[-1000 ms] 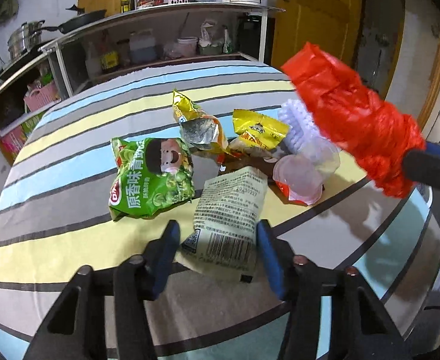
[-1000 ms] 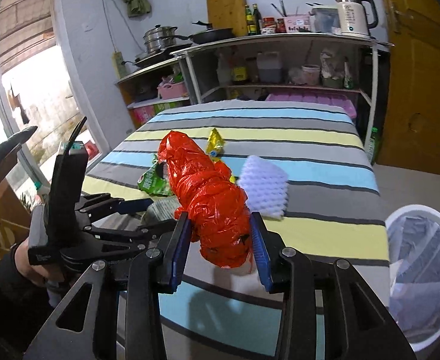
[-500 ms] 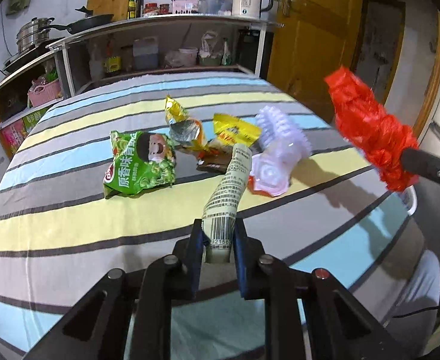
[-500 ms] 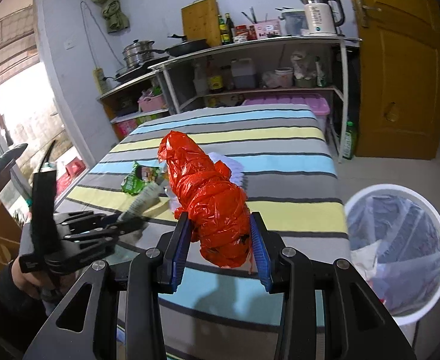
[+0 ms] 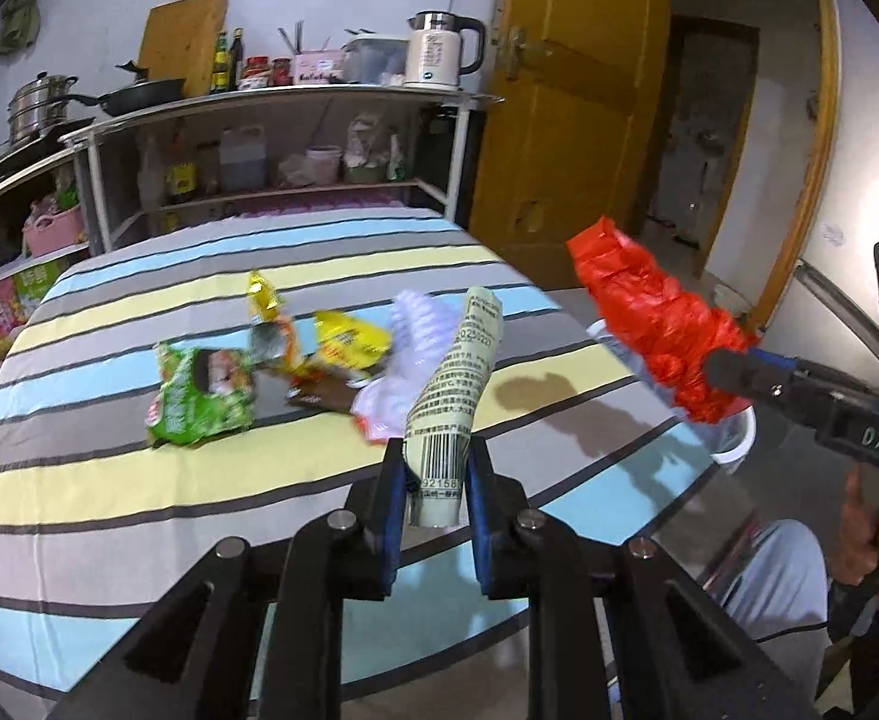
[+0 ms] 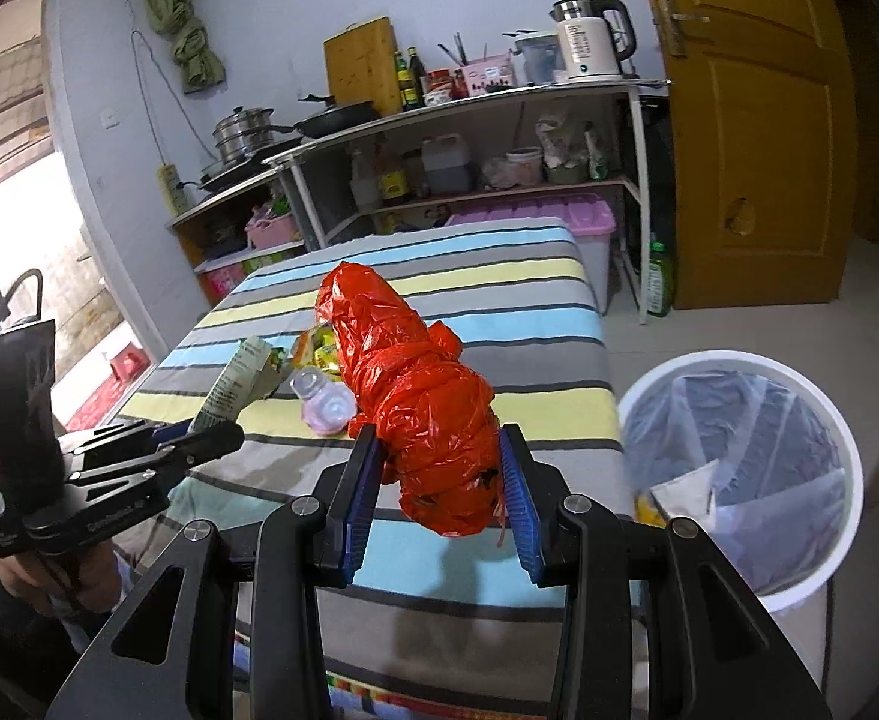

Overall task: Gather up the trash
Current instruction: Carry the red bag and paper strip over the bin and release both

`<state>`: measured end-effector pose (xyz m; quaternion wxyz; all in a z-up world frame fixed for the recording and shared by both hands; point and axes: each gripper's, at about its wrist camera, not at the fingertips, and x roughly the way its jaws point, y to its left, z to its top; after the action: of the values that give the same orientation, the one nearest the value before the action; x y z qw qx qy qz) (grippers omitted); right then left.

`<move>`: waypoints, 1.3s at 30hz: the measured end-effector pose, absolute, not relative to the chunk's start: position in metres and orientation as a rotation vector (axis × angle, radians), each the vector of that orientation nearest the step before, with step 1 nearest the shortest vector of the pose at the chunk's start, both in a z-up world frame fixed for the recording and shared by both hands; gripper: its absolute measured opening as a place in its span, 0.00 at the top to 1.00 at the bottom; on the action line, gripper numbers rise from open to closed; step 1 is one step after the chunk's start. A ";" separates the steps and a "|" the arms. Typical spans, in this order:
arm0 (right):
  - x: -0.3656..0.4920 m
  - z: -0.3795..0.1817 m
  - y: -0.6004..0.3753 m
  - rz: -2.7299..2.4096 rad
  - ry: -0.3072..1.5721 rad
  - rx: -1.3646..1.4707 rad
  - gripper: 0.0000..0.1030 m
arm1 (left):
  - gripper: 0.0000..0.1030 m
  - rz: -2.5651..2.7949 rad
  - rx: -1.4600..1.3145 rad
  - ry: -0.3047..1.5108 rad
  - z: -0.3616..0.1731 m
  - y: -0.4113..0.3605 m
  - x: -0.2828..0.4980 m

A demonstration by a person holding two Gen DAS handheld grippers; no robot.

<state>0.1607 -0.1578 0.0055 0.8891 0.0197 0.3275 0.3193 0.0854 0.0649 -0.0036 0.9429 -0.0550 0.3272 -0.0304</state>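
**Clerk:** Largest items first, please.

**Holder:** Item one: the table (image 5: 109, 480), covered in a cloth striped blue, yellow and grey. Item two: a white waste bin (image 6: 739, 480) with a clear liner, standing on the floor just beside the table's corner, some paper already in it.

**Clerk:** And what is in hand?

**Holder:** Item three: a crumpled red plastic bag (image 6: 433, 414), knotted into a long bundle. My right gripper (image 6: 442, 495) has its blue pads pressed on the bundle's near end, jaws about half apart, holding it in the air over the table edge near the bin. Item four: a pale printed wrapper (image 5: 454, 396) with a barcode, rolled into a tube. My left gripper (image 5: 436, 495) is clamped narrowly on its lower end, and it is clear of the cloth.

**Clerk:** What is on the cloth?

**Holder:** Item five: a green snack packet (image 5: 199, 396). Item six: a yellow packet (image 5: 349, 348), lying close to a clear plastic cup (image 6: 322, 402) on its side.
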 end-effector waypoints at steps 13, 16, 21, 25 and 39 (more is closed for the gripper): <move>0.166 0.002 -0.214 0.535 0.680 0.098 0.61 | 0.81 -0.209 -0.109 0.645 0.009 0.004 0.118; 0.169 -0.001 -0.229 0.492 0.685 0.112 0.61 | 0.81 -0.246 -0.103 0.647 0.010 -0.013 0.126; 0.176 -0.009 -0.256 0.434 0.698 0.144 0.61 | 0.81 -0.295 -0.091 0.651 0.009 -0.035 0.139; 0.182 -0.015 -0.270 0.402 0.707 0.161 0.61 | 0.81 -0.328 -0.083 0.661 0.006 -0.052 0.150; 0.209 -0.040 -0.306 0.312 0.767 0.219 0.61 | 0.77 -0.405 -0.068 0.743 -0.014 -0.099 0.188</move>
<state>0.2092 -0.3064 -0.0397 0.9097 0.1062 0.3719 0.1514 0.1880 -0.0988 -0.0139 0.9113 -0.0329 0.3604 -0.1965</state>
